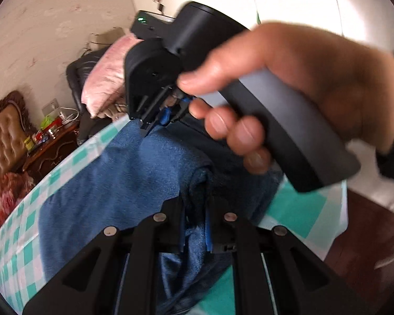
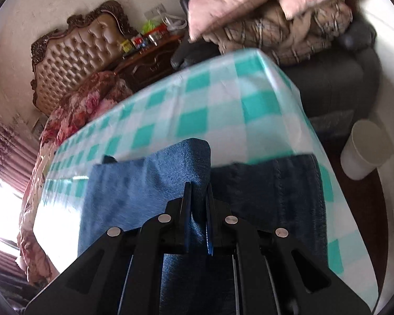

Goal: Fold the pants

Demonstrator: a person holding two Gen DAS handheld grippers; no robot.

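Observation:
Blue denim pants [image 1: 113, 178] lie across a table covered with a teal-and-white checked cloth [image 1: 26, 225]. In the left wrist view my left gripper [image 1: 195, 207] is shut on a raised fold of the pants. Further back in that view, a hand [image 1: 302, 84] holds my right gripper [image 1: 156, 122], whose tips pinch the pants' far edge. In the right wrist view my right gripper [image 2: 199, 197] is shut on a bunched fold of the pants [image 2: 134, 191], lifted above the checked cloth [image 2: 223, 99]. The fabric hangs down on both sides of the fingers.
A black armchair [image 2: 333, 78] piled with pink pillows [image 2: 236, 2] and a striped blanket stands behind the table. A white bin [image 2: 365, 152] sits on the floor to the right. A tufted headboard [image 2: 73, 52], a bed and a cluttered nightstand [image 2: 149, 55] are at the left.

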